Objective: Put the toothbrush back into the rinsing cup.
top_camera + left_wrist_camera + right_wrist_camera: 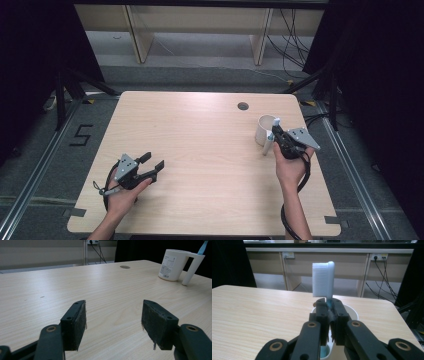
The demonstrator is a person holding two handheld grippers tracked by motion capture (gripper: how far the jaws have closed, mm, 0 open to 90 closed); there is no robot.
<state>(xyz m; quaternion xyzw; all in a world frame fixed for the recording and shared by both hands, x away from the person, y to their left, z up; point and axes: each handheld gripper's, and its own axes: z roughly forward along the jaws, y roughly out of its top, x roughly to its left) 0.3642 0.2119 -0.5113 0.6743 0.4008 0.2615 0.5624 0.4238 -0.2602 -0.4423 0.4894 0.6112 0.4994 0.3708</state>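
At a pale wooden table (pixel 200 150), a person works two hand-held grippers, seen from above with forearms entering from the near edge. The right gripper (pixel 329 305) has its two black jaws clamped tight on the blue neck of a toothbrush (pixel 323 280), which stands upright between the pads with its white bristle head rising clear above the jaw tips and its bristles facing left in the right gripper view. Directly beyond and below the jaws sits a white cup (pixel 352 311), its round rim showing on either side of the gripper; the lower end of the brush handle appears as a blue patch beneath the jaws. In the high view the right gripper (pixel 276 131) is held just beside the cup (pixel 264 129) at the far right part of the table, the brush head (pixel 276 121) showing pale at the cup's rim, with a round cable hole (pixel 243 106) in the tabletop farther back. The left gripper (pixel 152 161) rests low near the table's near left corner, well apart from the cup. Its jaws stand wide open with nothing between the pads (pixel 79 325), only bare wood showing in the gap, and the cup (pixel 172 265) with its long handle stands far off at the upper right of the left gripper view
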